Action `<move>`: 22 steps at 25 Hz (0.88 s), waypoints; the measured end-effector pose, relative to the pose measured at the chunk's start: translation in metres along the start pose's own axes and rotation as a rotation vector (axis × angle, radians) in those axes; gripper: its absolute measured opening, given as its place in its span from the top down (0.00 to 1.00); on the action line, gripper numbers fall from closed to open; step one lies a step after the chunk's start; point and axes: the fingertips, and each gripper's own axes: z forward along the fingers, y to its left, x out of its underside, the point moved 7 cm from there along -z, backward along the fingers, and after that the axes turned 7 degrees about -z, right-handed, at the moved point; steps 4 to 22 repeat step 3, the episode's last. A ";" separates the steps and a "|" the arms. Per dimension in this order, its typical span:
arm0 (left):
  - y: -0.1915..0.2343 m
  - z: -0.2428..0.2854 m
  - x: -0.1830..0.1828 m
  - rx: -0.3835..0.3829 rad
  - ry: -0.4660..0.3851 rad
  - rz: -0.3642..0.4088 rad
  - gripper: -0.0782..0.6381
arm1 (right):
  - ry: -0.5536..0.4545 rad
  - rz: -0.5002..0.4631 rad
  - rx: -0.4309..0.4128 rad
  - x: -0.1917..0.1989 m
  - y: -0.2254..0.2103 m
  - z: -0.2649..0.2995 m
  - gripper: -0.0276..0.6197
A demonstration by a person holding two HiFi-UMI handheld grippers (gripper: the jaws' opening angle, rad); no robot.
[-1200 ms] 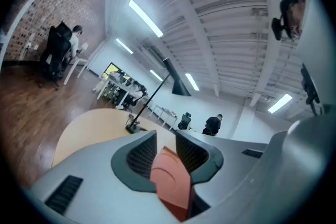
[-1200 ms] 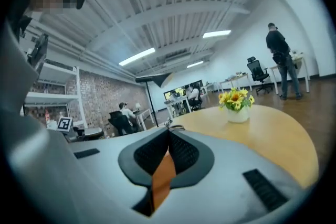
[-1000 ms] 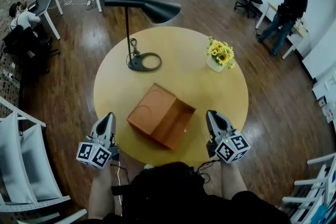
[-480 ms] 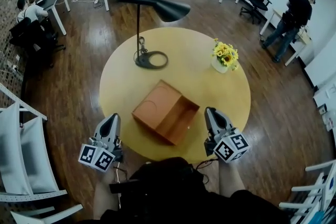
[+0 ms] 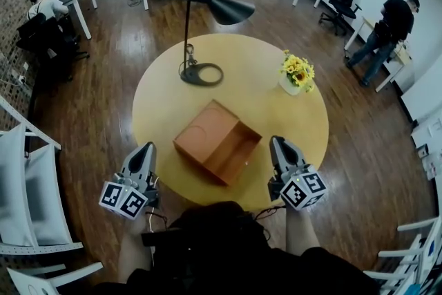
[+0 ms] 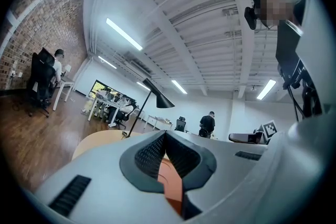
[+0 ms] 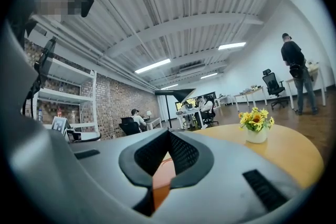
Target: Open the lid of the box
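Note:
An orange box (image 5: 217, 141) lies on the round yellow table (image 5: 290, 117), its lid folded flat to the left and its tray showing hollow on the right. My left gripper (image 5: 147, 148) hovers at the table's near left edge, apart from the box, jaws shut on nothing. At the near right edge my right gripper (image 5: 277, 143) is likewise shut and empty, a little off the box's right corner. In the left gripper view the closed jaws (image 6: 164, 134) show a sliver of the orange box (image 6: 170, 186) below them; in the right gripper view the right gripper (image 7: 168, 132) does the same with the box (image 7: 159, 189).
A black desk lamp (image 5: 202, 72) stands at the table's far left, its shade (image 5: 231, 9) reaching over the middle. A pot of yellow flowers (image 5: 297, 74) sits at the far right. White chairs flank me, and people work at desks in the background.
The head view has drifted slightly, so the table sits a little higher and further right in frame. Both grippers stay shut beside the box, which has not moved.

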 end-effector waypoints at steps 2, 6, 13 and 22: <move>0.000 -0.004 0.001 -0.003 0.003 -0.002 0.88 | 0.001 0.001 -0.005 0.001 0.003 -0.001 0.95; 0.000 -0.005 0.001 -0.005 0.004 -0.003 0.88 | 0.003 0.001 -0.008 0.002 0.005 -0.001 0.95; 0.000 -0.005 0.001 -0.005 0.004 -0.003 0.88 | 0.003 0.001 -0.008 0.002 0.005 -0.001 0.95; 0.000 -0.005 0.001 -0.005 0.004 -0.003 0.88 | 0.003 0.001 -0.008 0.002 0.005 -0.001 0.95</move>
